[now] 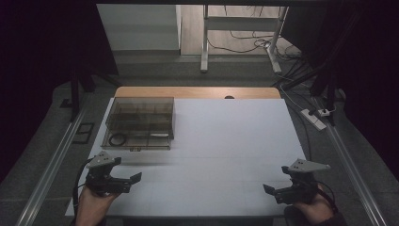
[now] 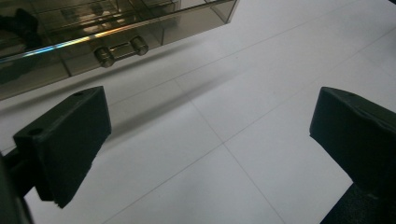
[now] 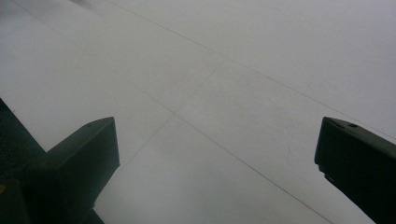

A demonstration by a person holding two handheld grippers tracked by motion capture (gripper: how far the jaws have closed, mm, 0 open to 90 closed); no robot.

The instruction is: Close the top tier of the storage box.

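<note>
- Smoked plastic box sits at the far-left of the white bench; its drawer handle faces you, a black ring shows inside.
- Your left gripper is near the box front, not touching, fingers wide and empty.
- Your right gripper is well apart at near-right, fingers wide, empty.
- Looks like the approach step: nothing grasped yet.
- Next: line the left gripper on the handle, close, pull straight; likely brace the box with the right.
</note>
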